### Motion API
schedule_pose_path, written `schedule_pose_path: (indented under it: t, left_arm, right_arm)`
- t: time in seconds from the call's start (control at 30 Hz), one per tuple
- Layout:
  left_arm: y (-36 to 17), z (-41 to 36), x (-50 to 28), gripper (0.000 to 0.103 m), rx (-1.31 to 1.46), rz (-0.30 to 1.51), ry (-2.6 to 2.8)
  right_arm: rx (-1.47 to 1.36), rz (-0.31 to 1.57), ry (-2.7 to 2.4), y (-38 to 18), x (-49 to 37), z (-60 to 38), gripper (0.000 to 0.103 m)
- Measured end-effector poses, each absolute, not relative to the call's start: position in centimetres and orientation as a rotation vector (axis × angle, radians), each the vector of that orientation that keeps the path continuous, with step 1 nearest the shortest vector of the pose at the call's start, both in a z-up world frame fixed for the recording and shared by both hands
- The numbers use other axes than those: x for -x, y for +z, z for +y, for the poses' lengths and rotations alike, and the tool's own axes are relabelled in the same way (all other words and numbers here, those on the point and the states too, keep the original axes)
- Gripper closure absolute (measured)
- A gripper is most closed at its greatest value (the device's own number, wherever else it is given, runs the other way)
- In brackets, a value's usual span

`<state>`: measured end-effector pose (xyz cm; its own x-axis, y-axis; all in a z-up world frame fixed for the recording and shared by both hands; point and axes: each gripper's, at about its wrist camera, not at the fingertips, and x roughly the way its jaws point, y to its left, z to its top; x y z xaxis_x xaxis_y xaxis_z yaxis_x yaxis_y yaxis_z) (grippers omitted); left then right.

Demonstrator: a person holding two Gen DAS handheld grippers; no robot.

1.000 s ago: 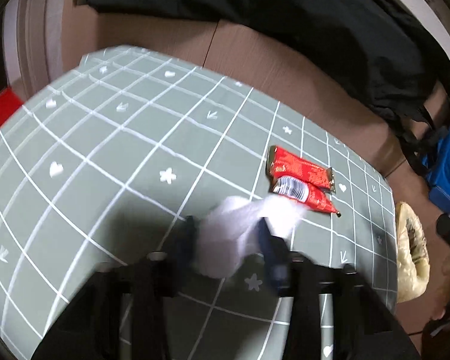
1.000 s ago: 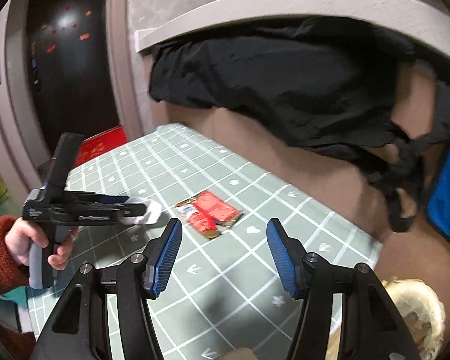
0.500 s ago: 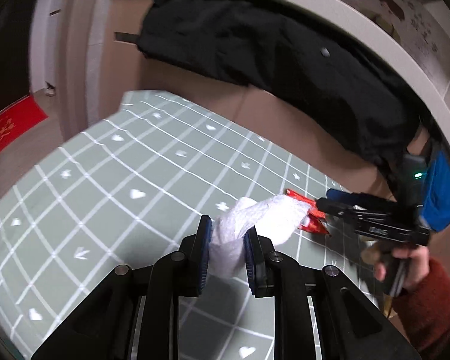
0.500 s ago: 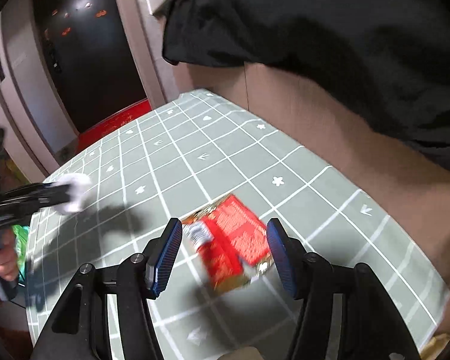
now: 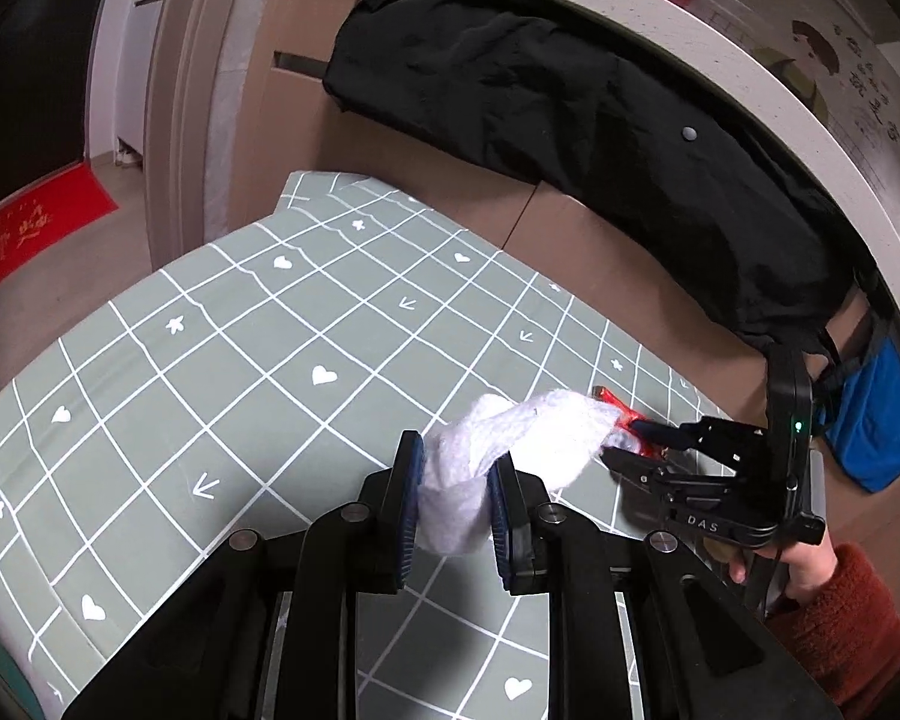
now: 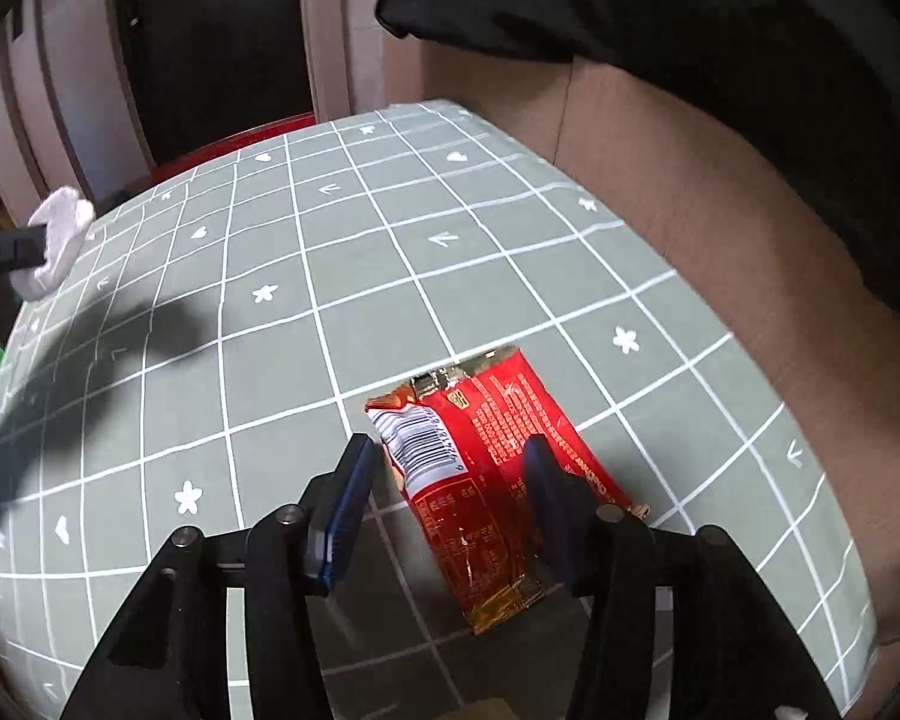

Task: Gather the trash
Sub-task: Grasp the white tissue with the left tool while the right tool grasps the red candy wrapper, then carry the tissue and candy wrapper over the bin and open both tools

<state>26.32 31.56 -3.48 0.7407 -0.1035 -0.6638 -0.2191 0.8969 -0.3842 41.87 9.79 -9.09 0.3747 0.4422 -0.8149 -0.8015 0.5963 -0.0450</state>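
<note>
Spreading under both my tools is the table (image 5: 222,360), covered in a grey-green cloth with a white grid. Its far edge runs close along a brown panel (image 5: 600,252), where a black jacket (image 5: 570,114) hangs down, so there is little room beyond that side. The near left stretch of cloth lies bare and open. Off the table's far left corner the floor carries a red mat (image 5: 24,234).

The red wrappers (image 6: 486,468) lie flat on the cloth toward the panel-side edge, overlapping one another. My right gripper (image 6: 444,492) is down over them, jaws closing, with the wrappers between the blue pads; the right-hand pad (image 6: 540,480) overlaps the red foil, but I cannot tell whether either pad presses on it. My hand (image 5: 804,564) in a rust sleeve holds that tool.

My left gripper (image 5: 453,492) is narrowed tight on a crumpled white tissue (image 5: 510,444), which bulges out beyond the pads above the cloth.
</note>
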Motion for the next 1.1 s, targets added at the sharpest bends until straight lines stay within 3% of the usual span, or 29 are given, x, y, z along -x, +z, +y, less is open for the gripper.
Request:
schedule_pose_path:
  t: [0.13, 0.5, 1.1]
  left_arm:
    - [-2.7, 30.9, -26.3, 0.082, 0.455, 0.721, 0.061]
    - [2.5, 25.3, -26.3, 0.081, 0.307, 0.590, 0.048]
    - [11.4, 9.3, -25.6, 0.081, 0.106, 0.328, -0.075]
  right_arm:
    - [0.414, 0.836, 0.824, -7.9, -41.0, 8.4, 0.078]
    - [0.350, 0.667, 0.750, -0.1, -35.8, 4.2, 0.079]
    - [0.239, 0.455, 0.532, 8.8, -29.3, -10.2, 0.079]
